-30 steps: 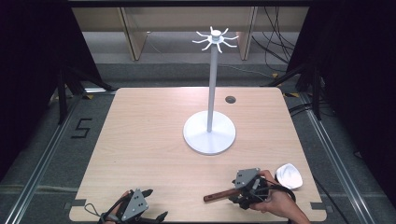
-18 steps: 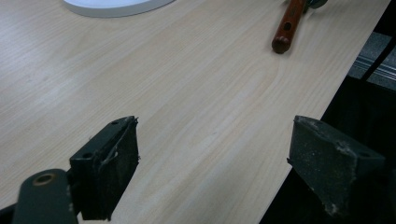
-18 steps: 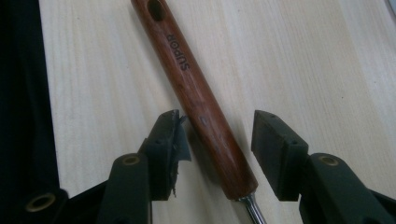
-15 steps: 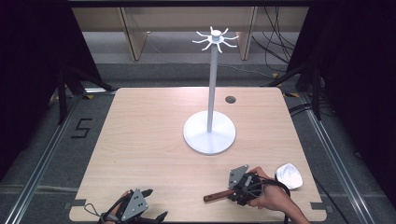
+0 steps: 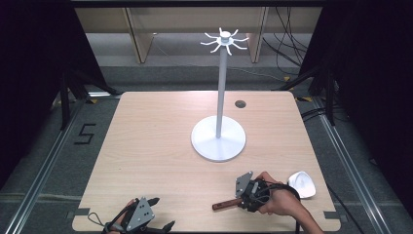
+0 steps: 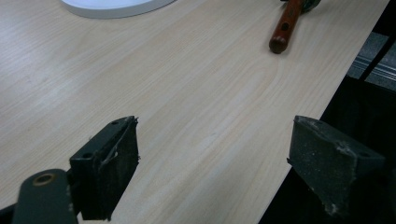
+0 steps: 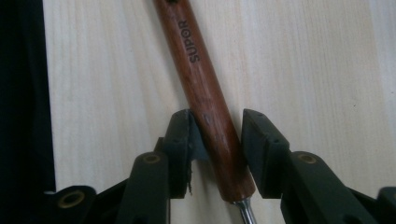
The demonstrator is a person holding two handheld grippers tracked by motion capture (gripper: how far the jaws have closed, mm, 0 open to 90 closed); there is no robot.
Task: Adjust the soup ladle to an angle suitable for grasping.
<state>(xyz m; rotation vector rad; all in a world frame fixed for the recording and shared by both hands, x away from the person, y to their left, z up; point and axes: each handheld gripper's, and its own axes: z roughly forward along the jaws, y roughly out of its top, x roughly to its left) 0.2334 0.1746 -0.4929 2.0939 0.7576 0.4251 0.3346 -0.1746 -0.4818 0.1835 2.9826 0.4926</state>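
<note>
your right gripper (image 7: pixel 217 149) is down over the wooden handle (image 7: pixel 205 98) of a utensil lying flat on the table (image 5: pixel 160 146) near its front edge, right of centre. the jaws have just been closing and now bracket the handle close to its metal neck; the left pad (image 7: pixel 194 140) touches the wood, but a sliver of gap shows at the other, so i read it as not yet clamped. a grip that low would leave the long end free, probably to hang it on the white hook stand (image 5: pixel 221 92) behind. the white utensil head (image 5: pixel 303 184) sits just right of your hand. your left gripper (image 6: pixel 215 172) waits with jaws wide apart and nothing between them, at the front left edge.
</note>
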